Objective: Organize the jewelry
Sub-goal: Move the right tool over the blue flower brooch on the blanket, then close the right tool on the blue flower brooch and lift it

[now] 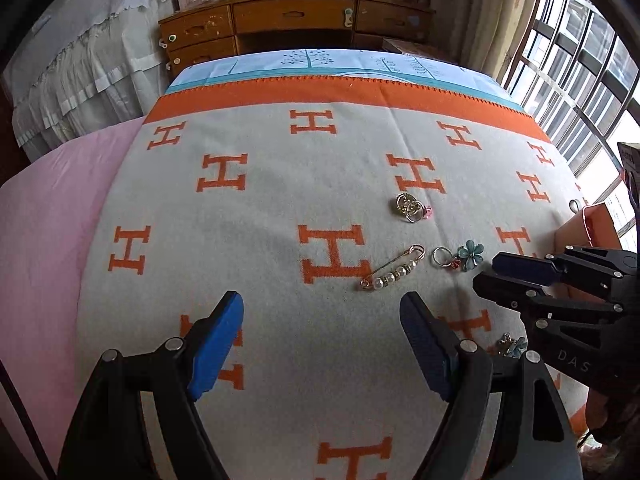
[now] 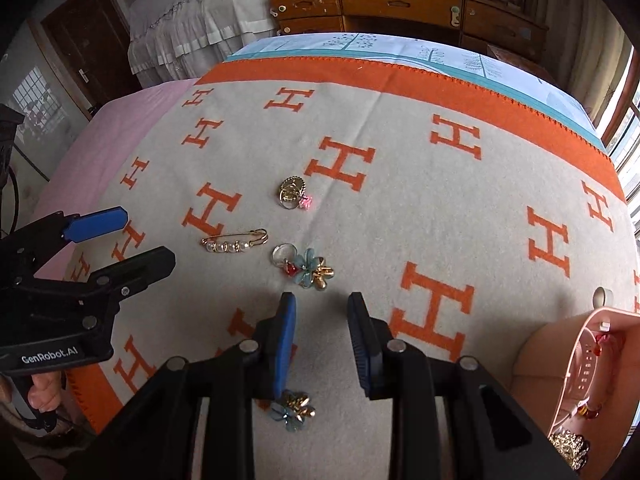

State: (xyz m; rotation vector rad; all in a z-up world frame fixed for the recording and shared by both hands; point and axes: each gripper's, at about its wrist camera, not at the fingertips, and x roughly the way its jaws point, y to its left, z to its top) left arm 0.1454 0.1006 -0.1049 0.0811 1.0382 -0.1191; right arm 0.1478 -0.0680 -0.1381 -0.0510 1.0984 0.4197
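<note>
Jewelry lies on a grey blanket (image 2: 400, 216) with orange H letters. A gold round brooch (image 2: 291, 190) sits with a pink-stone ring (image 2: 306, 202). Nearer are a pearl safety pin (image 2: 236, 242), a ring with a red bead (image 2: 282, 258) and a blue-and-gold flower piece (image 2: 314, 270). My right gripper (image 2: 322, 304) hovers just short of that flower, open a little, with nothing between its pads. Another flower piece (image 2: 294, 410) lies on the blanket under its left finger. My left gripper (image 1: 320, 320) stands wide open and empty, short of the pearl pin (image 1: 394, 268).
A pink jewelry box (image 2: 576, 344) at the right edge holds red beads and a gold piece (image 2: 568, 446). A pink sheet (image 1: 48, 216) covers the bed's left side. A wooden dresser (image 1: 296, 20) stands beyond the bed, with windows at the right.
</note>
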